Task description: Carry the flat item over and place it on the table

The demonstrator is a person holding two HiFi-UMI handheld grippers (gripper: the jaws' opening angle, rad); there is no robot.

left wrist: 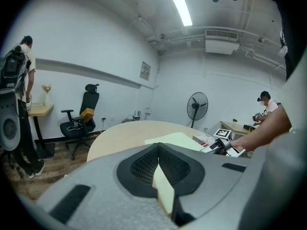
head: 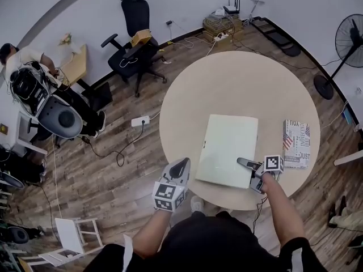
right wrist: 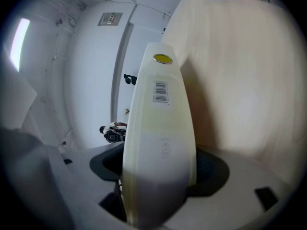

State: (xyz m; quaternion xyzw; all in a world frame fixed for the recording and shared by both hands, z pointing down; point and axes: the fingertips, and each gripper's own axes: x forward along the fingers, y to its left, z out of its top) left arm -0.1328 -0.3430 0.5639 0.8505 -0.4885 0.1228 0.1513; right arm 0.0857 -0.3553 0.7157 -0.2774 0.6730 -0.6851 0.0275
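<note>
Room evenly bright. We log one ceiling strip light (left wrist: pixel 178 4) above the round table (head: pixel 227 84), blown out to white. Strong fisheye: walls bow around the table, and both gripper views fall to black at their corners. In the right gripper view the flat item (right wrist: pixel 160 104) on the table blurs close up, its near end shaded grey.
</note>
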